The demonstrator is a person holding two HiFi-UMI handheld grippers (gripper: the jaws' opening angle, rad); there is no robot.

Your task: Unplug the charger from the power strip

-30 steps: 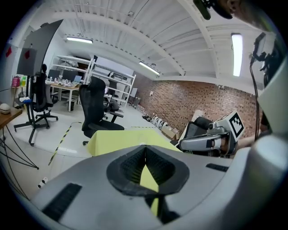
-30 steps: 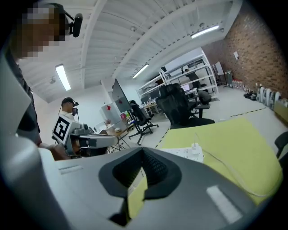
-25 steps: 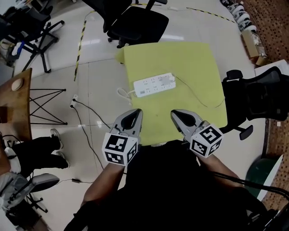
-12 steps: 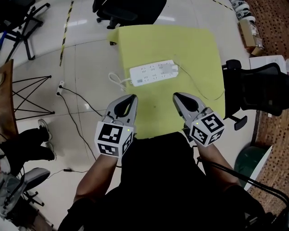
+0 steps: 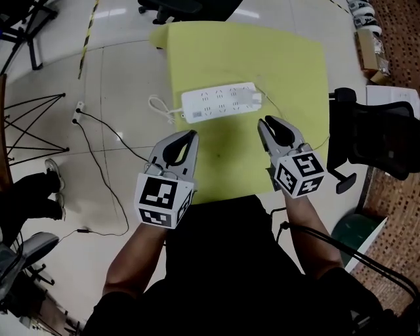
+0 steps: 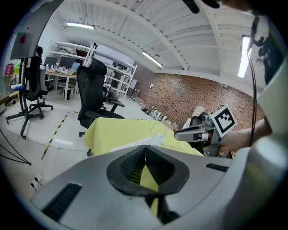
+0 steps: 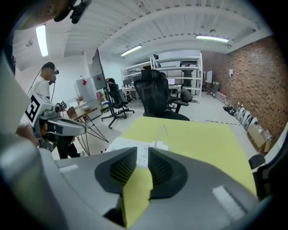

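A white power strip lies across the middle of the yellow table. A small white charger sits in its right end, and a thin cable runs off to the right. My left gripper hovers just short of the strip's left part, its jaws shut and empty. My right gripper hangs close below the charger end; its jaws are opening with nothing between them. In the right gripper view the strip shows just past the parted tips. The left gripper view shows the strip beyond closed tips.
A black office chair stands against the table's right side, another at its far edge. The strip's own cord drops off the left side to cables on the floor. A green bin sits at lower right.
Both grippers have come down and forward toward the power strip. The right gripper's jaws, shut before, now stand slightly apart. The left gripper's jaws stay closed.
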